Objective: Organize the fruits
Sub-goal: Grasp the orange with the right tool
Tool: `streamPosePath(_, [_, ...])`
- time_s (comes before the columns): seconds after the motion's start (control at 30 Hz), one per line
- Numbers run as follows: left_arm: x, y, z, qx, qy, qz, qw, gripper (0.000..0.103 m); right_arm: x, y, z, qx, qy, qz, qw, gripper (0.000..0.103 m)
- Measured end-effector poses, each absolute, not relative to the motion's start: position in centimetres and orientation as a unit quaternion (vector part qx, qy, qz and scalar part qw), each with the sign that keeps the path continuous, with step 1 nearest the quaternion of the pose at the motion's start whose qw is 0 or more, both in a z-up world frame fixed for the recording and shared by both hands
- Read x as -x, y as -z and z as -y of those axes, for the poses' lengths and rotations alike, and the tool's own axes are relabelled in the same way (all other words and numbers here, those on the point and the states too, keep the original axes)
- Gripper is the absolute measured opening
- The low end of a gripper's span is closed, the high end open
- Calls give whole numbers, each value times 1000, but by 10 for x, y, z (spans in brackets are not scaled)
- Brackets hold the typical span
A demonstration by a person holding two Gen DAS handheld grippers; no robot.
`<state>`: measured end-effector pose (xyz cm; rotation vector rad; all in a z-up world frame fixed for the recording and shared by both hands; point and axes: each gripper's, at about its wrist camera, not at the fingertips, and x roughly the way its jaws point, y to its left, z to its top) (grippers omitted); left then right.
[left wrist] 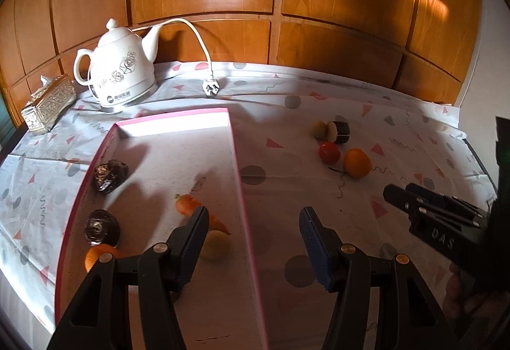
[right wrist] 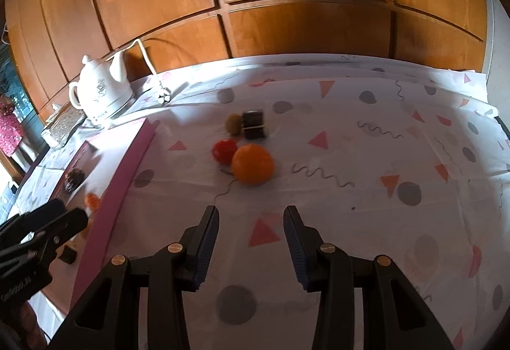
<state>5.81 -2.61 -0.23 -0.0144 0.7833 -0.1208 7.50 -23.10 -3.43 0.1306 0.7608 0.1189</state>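
A pink-rimmed box (left wrist: 234, 139) lies at left on the table. It holds two dark wrapped pieces (left wrist: 110, 176), a carrot (left wrist: 191, 206), a pale round fruit (left wrist: 216, 244) and an orange piece (left wrist: 98, 256). On the cloth to its right lie an orange (right wrist: 252, 164), a red tomato (right wrist: 224, 150), a small yellow-green fruit (right wrist: 234, 123) and a dark roll (right wrist: 254, 124). My left gripper (left wrist: 253, 241) is open and empty, straddling the box's right wall. My right gripper (right wrist: 251, 241) is open and empty, a little short of the orange. The box also shows in the right wrist view (right wrist: 127, 178).
A white kettle (left wrist: 122, 72) with a cord and plug (left wrist: 211, 88) stands at the back left, next to a silver tissue box (left wrist: 47, 104). Wooden panels (left wrist: 318, 15) close the back. The patterned cloth (right wrist: 382, 158) runs to the table's right edge.
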Motion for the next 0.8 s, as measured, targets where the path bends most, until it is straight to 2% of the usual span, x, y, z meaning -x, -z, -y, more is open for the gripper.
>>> streamPosePath(0.43, [-68,11,37,5,70,-394,916,60,-118,45,225,-56,-65,-388,917,43])
streamPosePath(0.53, [-71,11,39,6,71,-396,915,60,-127,45,221,-52,-67,-389,917,49])
streamPosePath(0.7, [-78,9,44,8,72,-397,915,60,-144,52,219,-47,-66,-395,915,49])
streamPosePath(0.73, [-80,9,46,8,73,-397,915,60,-146,53,219,-46,-69,-399,913,40])
streamPosePath(0.8, [-84,8,49,9,76,-398,914,60,-146,54,219,-42,-68,-397,915,38])
